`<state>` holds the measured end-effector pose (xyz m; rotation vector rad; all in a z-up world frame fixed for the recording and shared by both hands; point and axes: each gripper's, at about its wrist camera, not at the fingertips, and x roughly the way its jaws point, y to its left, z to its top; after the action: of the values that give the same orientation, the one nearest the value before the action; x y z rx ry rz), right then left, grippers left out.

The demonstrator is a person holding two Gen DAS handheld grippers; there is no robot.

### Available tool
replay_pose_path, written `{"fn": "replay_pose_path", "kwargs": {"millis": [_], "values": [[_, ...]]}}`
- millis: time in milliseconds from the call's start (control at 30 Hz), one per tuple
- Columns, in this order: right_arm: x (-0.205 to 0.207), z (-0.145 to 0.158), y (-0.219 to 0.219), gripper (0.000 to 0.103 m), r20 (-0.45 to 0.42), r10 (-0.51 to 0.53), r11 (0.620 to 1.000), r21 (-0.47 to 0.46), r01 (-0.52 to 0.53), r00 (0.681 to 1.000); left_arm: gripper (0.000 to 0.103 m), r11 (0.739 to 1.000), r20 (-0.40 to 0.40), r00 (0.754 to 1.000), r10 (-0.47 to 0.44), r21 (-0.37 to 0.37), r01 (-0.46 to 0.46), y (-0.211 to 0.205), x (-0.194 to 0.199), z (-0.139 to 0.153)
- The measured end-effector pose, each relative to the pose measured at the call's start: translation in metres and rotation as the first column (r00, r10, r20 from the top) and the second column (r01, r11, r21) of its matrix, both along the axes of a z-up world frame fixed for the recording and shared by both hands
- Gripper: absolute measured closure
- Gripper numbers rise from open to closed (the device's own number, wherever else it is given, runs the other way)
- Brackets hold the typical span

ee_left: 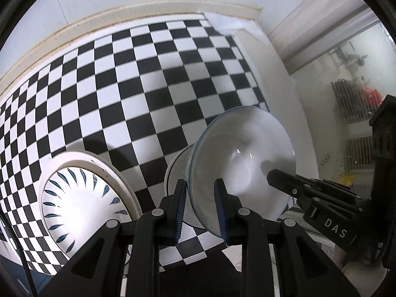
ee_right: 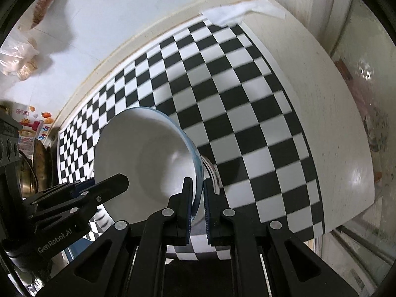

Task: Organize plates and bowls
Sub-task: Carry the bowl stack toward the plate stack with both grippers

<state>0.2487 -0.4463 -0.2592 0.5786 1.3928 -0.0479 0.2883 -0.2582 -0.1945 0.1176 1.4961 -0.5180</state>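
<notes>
**Bowl pinched at 2 rim points, carried over the checkered mat**

I have the white bowl (ee_left: 243,158) clamped by its rim in both the left gripper (ee_left: 201,206) and the right gripper (ee_right: 197,209), tilted above the checkered mat (ee_left: 128,79). Uneven hand motion could twist it loose. The patterned plate (ee_left: 81,198) sits close left; the table edge (ee_right: 341,128) lies right; open mat ahead.
</notes>
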Motion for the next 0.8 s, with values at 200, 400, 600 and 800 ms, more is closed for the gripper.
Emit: {"fn": "replay_pose_path", "kwargs": {"millis": [200,400,600,800], "values": [[-0.002,-0.018,0.004,0.093,-0.033,0.012,1.000,0.007,-0.011,0.999,0.082,0.999,-0.021,1.000,-0.003,0.044,0.003,0.000,0.000,-0.018],[-0.002,-0.024,0.008,0.093,-0.043,0.029,0.999,0.023,-0.028,0.999,0.082,0.998,-0.032,0.999,0.003,0.065,-0.001,0.001,0.001,-0.026],[-0.002,-0.026,0.010,0.093,-0.055,0.046,0.999,0.023,-0.045,0.997,0.082,0.997,-0.023,1.000,0.001,0.076,0.001,0.001,-0.001,-0.022],[0.000,-0.028,0.010,0.093,-0.061,0.061,0.998,0.029,-0.060,0.996,0.082,0.996,-0.024,1.000,-0.002,0.086,0.004,0.000,-0.002,-0.022]]}}
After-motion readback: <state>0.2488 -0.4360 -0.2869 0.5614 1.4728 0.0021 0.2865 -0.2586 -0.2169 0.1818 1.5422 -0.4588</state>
